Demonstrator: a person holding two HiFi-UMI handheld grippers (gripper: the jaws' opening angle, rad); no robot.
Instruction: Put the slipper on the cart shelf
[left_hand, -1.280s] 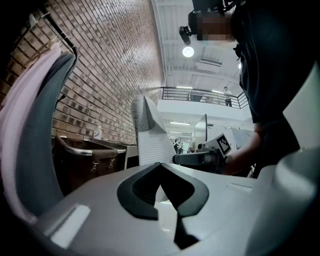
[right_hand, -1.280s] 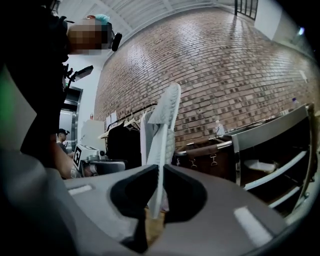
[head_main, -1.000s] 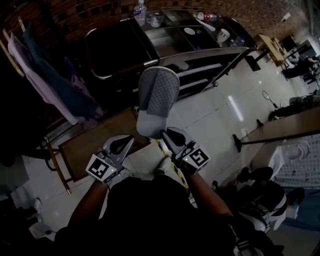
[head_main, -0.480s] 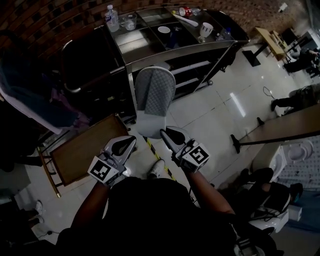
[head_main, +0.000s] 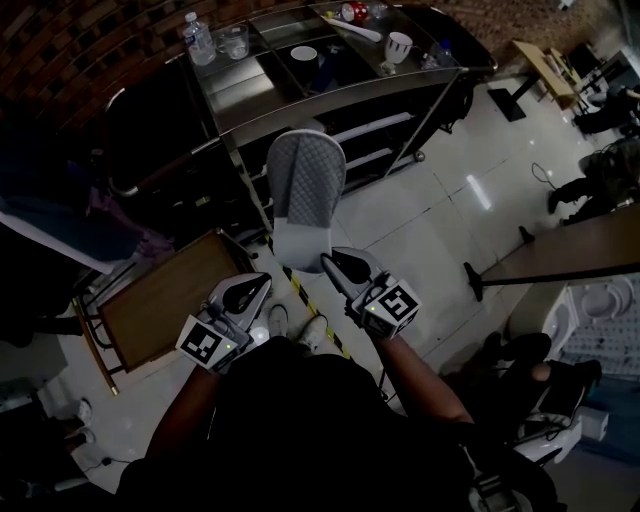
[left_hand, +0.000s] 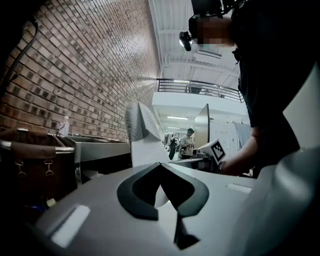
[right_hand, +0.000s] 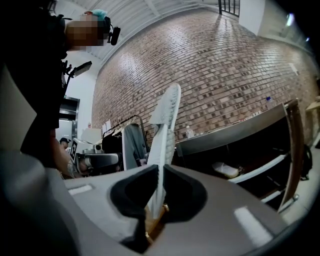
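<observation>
A grey quilted slipper (head_main: 305, 190) with a white sole stands upright in the air, toe up. My right gripper (head_main: 327, 264) is shut on its heel end. In the right gripper view the slipper (right_hand: 165, 125) rises edge-on from between the pads of the right gripper (right_hand: 161, 169). My left gripper (head_main: 260, 282) hangs just left of it, shut and holding nothing. From the left gripper (left_hand: 160, 165) the slipper (left_hand: 142, 135) shows ahead. The metal cart (head_main: 300, 95) with dark shelves stands beyond the slipper. Another pale slipper (right_hand: 225, 170) lies on a lower cart shelf.
A bottle (head_main: 197, 38), a glass jar (head_main: 235, 42), a bowl (head_main: 304, 53) and a mug (head_main: 397, 45) stand on the cart top. A low wooden table (head_main: 165, 300) sits at the left, with hanging clothes (head_main: 90, 215) behind it. Yellow-black tape (head_main: 300, 295) crosses the floor.
Both grippers and the held slipper have come nearer to the cart, which now sits lower and closer in the head view. The grip on the slipper is the same.
</observation>
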